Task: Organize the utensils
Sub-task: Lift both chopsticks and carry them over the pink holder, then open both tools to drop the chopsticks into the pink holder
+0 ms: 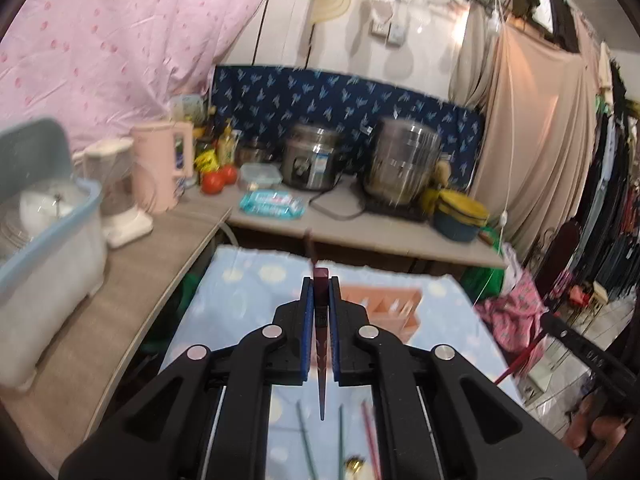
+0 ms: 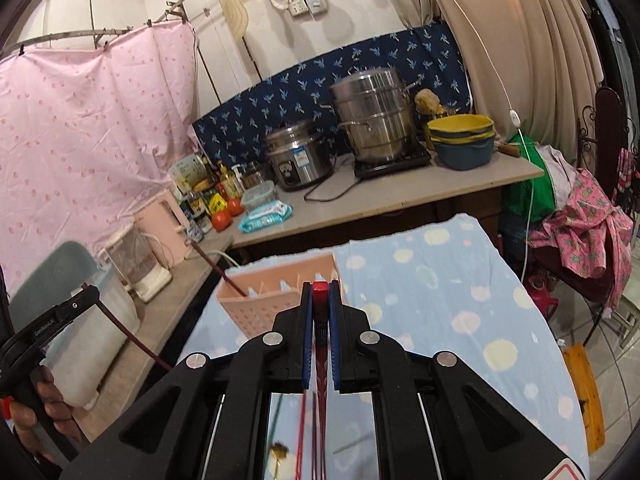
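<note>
**Both grippers clamped on chopsticks, above table**

Left gripper (image 1: 320,280): jaws clenched on a dark maroon chopstick (image 1: 321,360), held lengthwise between the blue pads. Right gripper (image 2: 320,286): jaws clenched on a red chopstick (image 2: 320,292), same way. Pink slotted utensil caddy (image 2: 276,300) sits on the blue spotted tablecloth (image 2: 460,280) near the table's far edge. Loose chopsticks (image 1: 306,440) lie on the cloth near its front edge, under the left gripper.
</note>
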A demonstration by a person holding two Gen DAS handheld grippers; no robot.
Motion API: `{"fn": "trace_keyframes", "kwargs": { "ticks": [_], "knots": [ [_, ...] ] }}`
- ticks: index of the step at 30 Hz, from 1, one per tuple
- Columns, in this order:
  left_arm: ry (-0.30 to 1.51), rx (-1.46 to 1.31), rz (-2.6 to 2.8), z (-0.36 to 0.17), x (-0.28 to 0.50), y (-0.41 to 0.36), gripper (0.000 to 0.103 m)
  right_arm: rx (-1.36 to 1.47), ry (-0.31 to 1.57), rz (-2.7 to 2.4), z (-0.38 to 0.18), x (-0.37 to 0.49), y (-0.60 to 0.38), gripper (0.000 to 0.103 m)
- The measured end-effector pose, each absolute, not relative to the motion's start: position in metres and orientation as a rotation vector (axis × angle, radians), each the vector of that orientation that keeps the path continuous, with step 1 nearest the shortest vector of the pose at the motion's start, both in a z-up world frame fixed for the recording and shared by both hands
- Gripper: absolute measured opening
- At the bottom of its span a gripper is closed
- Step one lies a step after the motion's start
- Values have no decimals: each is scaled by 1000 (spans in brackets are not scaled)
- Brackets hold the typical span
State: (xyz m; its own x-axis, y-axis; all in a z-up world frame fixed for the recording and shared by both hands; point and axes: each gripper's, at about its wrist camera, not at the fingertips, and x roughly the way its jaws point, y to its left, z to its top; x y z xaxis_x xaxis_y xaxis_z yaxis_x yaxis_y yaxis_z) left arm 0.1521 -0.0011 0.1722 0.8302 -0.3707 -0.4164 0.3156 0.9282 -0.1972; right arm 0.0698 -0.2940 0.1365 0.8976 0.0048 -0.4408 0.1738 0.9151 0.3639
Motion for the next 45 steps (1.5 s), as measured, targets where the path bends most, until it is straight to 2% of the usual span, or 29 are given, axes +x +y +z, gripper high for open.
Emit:
{"fn": "trace_keyframes", "kwargs": {
  "ticks": [11, 16, 27, 33, 41, 43, 45],
  "knots": [
    [326, -140, -382, 231, 204, -34, 7, 428, 289, -69, 199, 134, -299, 7],
    [303, -126, -380, 235, 227, -47, 7, 428, 253, -73, 208, 160, -300, 7],
    [403, -119, -371, 186, 266, -57, 7, 433, 327, -91, 170, 220, -297, 7],
    [469, -133, -353, 158, 277, -51, 7, 436, 407, -95, 134, 227, -293, 7],
    [514, -145, -342, 144, 283, -47, 8, 423, 456, -107, 117, 234, -286, 8],
    [507, -147, -329, 144, 281, -45, 12, 417, 448, -121, 117, 233, -286, 14],
    [502, -149, -317, 144, 279, -43, 30, 414, 443, -129, 117, 231, -286, 22]
  ]
}}
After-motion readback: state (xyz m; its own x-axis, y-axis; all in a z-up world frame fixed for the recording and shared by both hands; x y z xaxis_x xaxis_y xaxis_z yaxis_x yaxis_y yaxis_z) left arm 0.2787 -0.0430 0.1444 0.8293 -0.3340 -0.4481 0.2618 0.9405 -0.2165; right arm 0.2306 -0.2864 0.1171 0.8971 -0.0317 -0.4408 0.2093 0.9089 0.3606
